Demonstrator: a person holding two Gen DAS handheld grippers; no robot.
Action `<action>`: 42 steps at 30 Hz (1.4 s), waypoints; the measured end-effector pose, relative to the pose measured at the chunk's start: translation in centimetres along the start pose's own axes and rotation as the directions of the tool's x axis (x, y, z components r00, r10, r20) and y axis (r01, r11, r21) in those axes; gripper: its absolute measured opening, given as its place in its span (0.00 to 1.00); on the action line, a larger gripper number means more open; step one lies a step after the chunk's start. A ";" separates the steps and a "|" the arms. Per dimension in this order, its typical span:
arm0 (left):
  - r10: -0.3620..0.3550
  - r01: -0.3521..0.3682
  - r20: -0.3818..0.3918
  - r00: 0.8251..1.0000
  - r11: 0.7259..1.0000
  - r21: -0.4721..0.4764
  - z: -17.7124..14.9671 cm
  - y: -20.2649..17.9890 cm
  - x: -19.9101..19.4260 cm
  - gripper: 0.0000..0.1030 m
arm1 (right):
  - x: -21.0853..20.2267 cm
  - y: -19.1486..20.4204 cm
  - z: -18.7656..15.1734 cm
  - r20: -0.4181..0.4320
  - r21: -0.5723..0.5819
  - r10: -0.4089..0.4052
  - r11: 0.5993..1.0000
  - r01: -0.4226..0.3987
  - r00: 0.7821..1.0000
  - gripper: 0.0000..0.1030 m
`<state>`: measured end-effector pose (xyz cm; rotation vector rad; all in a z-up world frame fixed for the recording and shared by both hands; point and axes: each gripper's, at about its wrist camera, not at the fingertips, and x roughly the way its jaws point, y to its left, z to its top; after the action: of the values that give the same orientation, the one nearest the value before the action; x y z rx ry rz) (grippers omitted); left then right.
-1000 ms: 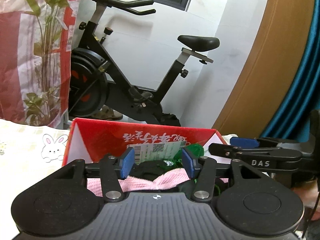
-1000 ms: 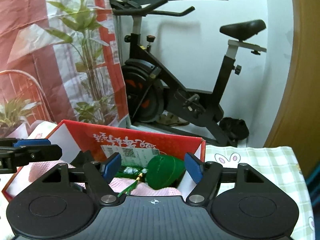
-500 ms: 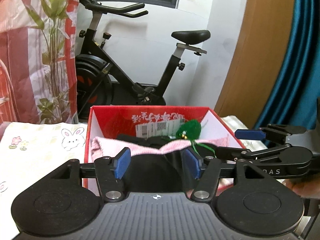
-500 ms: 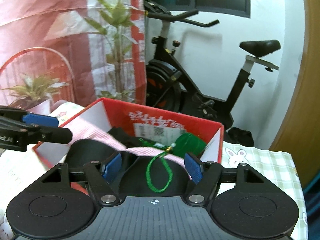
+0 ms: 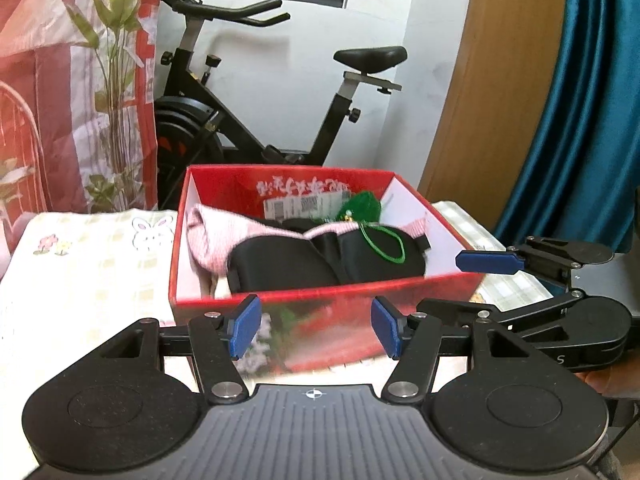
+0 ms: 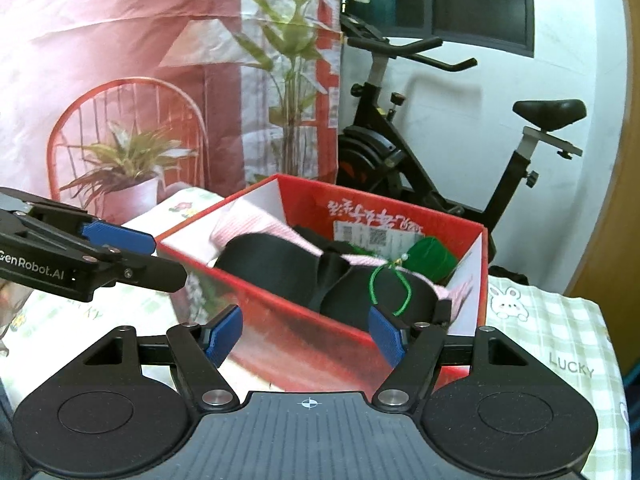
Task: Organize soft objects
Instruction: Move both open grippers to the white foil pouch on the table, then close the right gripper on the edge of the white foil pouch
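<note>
Red cardboard marks the landmark: the open red box [image 5: 320, 292] stands on the tabletop [image 5: 80, 280], which wears a pale checked cloth with rabbit prints, and every soft thing in view lies inside that box. A pink knitted cloth [image 5: 212, 240] is draped along the box's far and left inner sides, a black padded piece [image 5: 288, 264] fills the middle with its long axis running across the box from left wall to right wall, and a green tasselled pouch [image 5: 362, 208] sits at the far right corner, its cord loop trailing over the black piece. The left tool [image 5: 316, 330] sits just short of the box's near wall, facing it squarely and pointing somewhat downward, so the contents lie ahead of it and beyond the rim. Its jaws stand partly apart with nothing between them. The right tool [image 6: 306, 334] hangs by the box's near right corner, angled in toward the black piece [image 6: 276, 268]; its jaws are likewise partly apart and empty. Both stand about equally near the box, though the right one seems closer to the pouch [image 6: 432, 258]. Any further reach would probably have to go over the near wall.
</note>
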<state>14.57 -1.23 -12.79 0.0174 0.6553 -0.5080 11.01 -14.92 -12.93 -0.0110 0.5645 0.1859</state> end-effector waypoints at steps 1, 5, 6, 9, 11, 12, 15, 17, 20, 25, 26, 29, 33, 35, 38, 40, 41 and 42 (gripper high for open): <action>0.000 0.000 -0.005 1.000 1.000 -0.001 -0.5 -0.1 -0.1 0.62 | -0.3 0.1 -0.4 -0.002 -0.001 0.000 1.000 0.000 1.000 0.65; -0.002 0.002 -0.029 1.000 1.000 -0.017 -2.1 0.1 0.1 0.63 | -0.7 0.2 -2.1 -0.021 0.015 0.003 1.000 -0.003 1.000 0.65; -0.002 0.001 -0.038 0.999 1.000 -0.024 -2.5 0.2 0.2 0.63 | -0.7 0.2 -2.7 -0.031 0.018 0.003 1.000 -0.002 1.000 0.65; -0.002 -0.001 -0.072 0.997 0.999 -0.046 -4.2 0.5 0.8 0.63 | -0.5 0.2 -4.3 -0.064 0.034 -0.001 0.999 0.004 0.998 0.65; -0.001 -0.005 -0.091 0.996 0.998 -0.060 -5.1 0.7 1.1 0.63 | -0.1 0.0 -5.4 -0.089 0.051 -0.004 0.999 0.008 0.996 0.65; 0.001 -0.007 -0.101 0.995 0.998 -0.066 -5.4 0.8 1.3 0.63 | 0.0 0.0 -6.0 -0.101 0.057 -0.006 0.998 0.011 0.995 0.65; 0.001 -0.012 -0.129 0.992 0.996 -0.085 -6.5 1.1 1.8 0.63 | 0.4 -0.1 -7.6 -0.138 0.073 -0.009 0.997 0.019 0.990 0.65; 0.001 -0.014 -0.144 0.990 0.995 -0.095 -7.2 1.3 2.1 0.63 | 0.6 -0.2 -8.6 -0.161 0.084 -0.009 0.996 0.023 0.987 0.65; -0.003 -0.015 -0.162 0.987 0.994 -0.110 -8.1 1.5 2.3 0.63 | 0.8 -0.3 -9.8 -0.196 0.097 -0.012 0.995 0.032 0.980 0.65; -0.010 -0.014 -0.182 0.983 0.991 -0.132 -9.2 1.7 2.6 0.63 | 0.6 -0.7 -11.3 -0.244 0.118 -0.007 0.992 0.037 0.970 0.65; -0.012 -0.014 -0.184 0.983 0.990 -0.137 -9.4 1.8 2.6 0.63 | 0.6 -0.7 -11.4 -0.251 0.121 -0.006 0.992 0.038 0.968 0.65; -0.016 -0.013 -0.185 0.983 0.988 -0.153 -9.7 2.0 2.5 0.63 | 0.6 -0.7 -12.1 -0.285 0.129 0.001 0.991 0.037 0.959 0.65; -0.027 -0.005 -0.190 0.981 0.986 -0.165 -10.0 1.8 2.5 0.63 | 0.5 -0.7 -12.7 -0.299 0.140 0.009 0.989 0.035 0.954 0.66; -0.029 -0.003 -0.193 0.981 0.986 -0.166 -10.1 1.7 2.8 0.63 | 0.5 -0.8 -12.7 -0.300 0.148 0.010 0.988 0.036 0.954 0.67; -0.038 0.003 -0.196 0.980 0.984 -0.177 -10.5 1.7 2.7 0.63 | 0.4 -0.9 -12.8 -0.314 0.153 0.020 0.988 0.030 0.949 0.69; -0.044 0.006 -0.201 0.979 0.983 -0.184 -10.8 1.6 2.8 0.63 | 0.3 -0.9 -12.9 -0.323 0.155 0.030 0.988 0.022 0.946 0.70; -0.046 0.007 -0.203 0.978 0.982 -0.188 -10.9 1.7 2.8 0.63 | 0.3 -0.9 -13.0 -0.325 0.156 0.035 0.988 0.017 0.945 0.70; -0.048 0.009 -0.205 0.978 0.982 -0.191 -11.0 1.7 2.9 0.63 | 0.2 -0.8 -13.1 -0.327 0.159 0.046 0.987 0.007 0.944 0.70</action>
<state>10.93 0.86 -23.49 -0.1196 0.9090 -0.4735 4.39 -16.50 -24.11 0.1203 0.9140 0.1584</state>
